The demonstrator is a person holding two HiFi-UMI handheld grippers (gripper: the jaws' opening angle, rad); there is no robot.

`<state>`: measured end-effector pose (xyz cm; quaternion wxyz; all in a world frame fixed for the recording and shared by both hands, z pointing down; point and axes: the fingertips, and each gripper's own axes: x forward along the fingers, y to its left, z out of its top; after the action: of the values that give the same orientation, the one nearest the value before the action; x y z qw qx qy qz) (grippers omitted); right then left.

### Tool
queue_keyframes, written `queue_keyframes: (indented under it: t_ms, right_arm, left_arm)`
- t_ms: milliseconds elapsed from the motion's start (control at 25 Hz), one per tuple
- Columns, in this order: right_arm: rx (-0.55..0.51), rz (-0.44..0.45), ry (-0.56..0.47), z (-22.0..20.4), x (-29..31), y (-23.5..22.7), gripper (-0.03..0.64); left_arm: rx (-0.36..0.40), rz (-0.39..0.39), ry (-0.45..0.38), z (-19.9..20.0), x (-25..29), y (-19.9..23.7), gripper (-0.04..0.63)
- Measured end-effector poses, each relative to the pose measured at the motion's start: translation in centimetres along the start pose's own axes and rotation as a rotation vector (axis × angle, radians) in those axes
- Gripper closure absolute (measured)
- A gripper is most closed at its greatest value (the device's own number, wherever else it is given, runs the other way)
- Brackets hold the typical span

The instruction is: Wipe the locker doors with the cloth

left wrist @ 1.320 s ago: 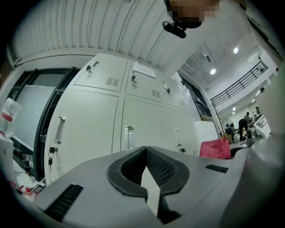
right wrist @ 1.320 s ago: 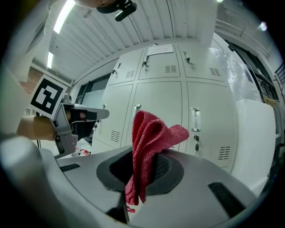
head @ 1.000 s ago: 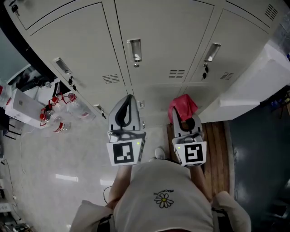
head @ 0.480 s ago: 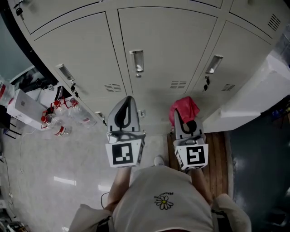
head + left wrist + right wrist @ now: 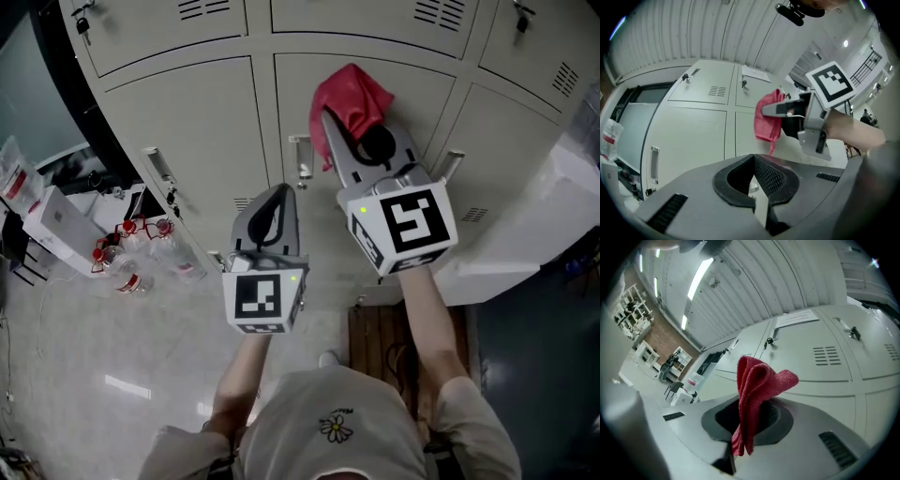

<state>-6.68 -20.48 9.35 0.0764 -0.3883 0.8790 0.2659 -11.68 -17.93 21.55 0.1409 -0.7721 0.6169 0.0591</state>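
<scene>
Cream metal locker doors (image 5: 206, 112) fill the top of the head view. My right gripper (image 5: 336, 127) is raised in front of the middle door (image 5: 412, 89), shut on a bunched red cloth (image 5: 349, 96) that sticks out past its tips toward the door's upper part. The cloth (image 5: 757, 385) hangs folded between the jaws in the right gripper view. Whether it touches the door is not visible. My left gripper (image 5: 274, 195) is lower and to the left, shut and empty, pointing at the lockers. In the left gripper view, the cloth (image 5: 768, 119) and right gripper (image 5: 787, 108) show above the left gripper (image 5: 753, 164).
A recessed door handle (image 5: 302, 161) lies just left of the cloth. Plastic bottles (image 5: 131, 253) and a white box (image 5: 52, 220) sit on the pale floor at the left. A wooden board (image 5: 384, 342) lies by the person's feet. A white ledge (image 5: 525, 216) juts out at the right.
My right gripper has risen with the red cloth from near the lockers' base up to the middle door. The left gripper stayed low and shut.
</scene>
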Motion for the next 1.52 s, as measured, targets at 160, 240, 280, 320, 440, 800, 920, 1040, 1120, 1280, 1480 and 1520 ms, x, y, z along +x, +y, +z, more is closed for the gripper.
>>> queue_keyframes:
  t_ms: [160,240,280,320,440,800,920,1040,1120,1280,1480,1520]
  right_arm:
    - [-0.018,0.034,-0.004,1.7,4.0,0.5,0.577]
    - [-0.020,0.044,0.003,1.8,5.3,0.8,0.577]
    - [-0.022,0.046,0.004,1.9,5.8,1.0,0.577]
    - [-0.024,0.045,0.004,1.9,6.2,1.1,0.577]
    - [-0.048,0.029,0.008,2.1,7.3,1.2,0.577]
    - [-0.137,-0.020,0.099,0.4,8.5,-0.1,0.577]
    - [-0.136,-0.025,0.095,0.3,8.2,-1.0,0.577]
    - [-0.159,-0.040,0.090,0.3,7.5,-2.0,0.577]
    - [-0.162,-0.048,0.090,0.1,7.0,-2.7,0.577]
    - [-0.220,-0.086,0.103,-0.3,5.5,-4.5,0.578]
    - [-0.252,-0.133,0.120,-1.1,3.3,-7.0,0.577]
    - [-0.256,-0.142,0.124,-1.2,2.9,-7.5,0.578]
  left_arm:
    - [0.032,-0.007,-0.021,1.2,0.6,0.5,0.578]
    - [0.038,-0.006,-0.022,1.4,0.7,0.8,0.578]
    - [0.037,-0.005,-0.022,1.3,0.7,0.9,0.578]
    - [0.035,-0.003,-0.020,1.3,0.7,1.0,0.578]
    - [0.036,0.001,-0.016,1.1,0.8,1.4,0.578]
    - [0.033,0.006,-0.010,0.6,1.7,1.6,0.578]
    - [0.016,0.001,-0.011,0.5,2.3,1.5,0.578]
    - [-0.004,-0.008,-0.016,0.5,2.9,1.2,0.578]
    - [-0.018,-0.017,-0.021,0.6,3.3,0.9,0.578]
    - [0.017,-0.048,-0.019,0.9,4.0,-0.5,0.578]
    - [0.027,-0.086,-0.027,1.4,4.6,-2.2,0.578]
    - [0.016,-0.093,-0.032,1.5,4.8,-2.5,0.578]
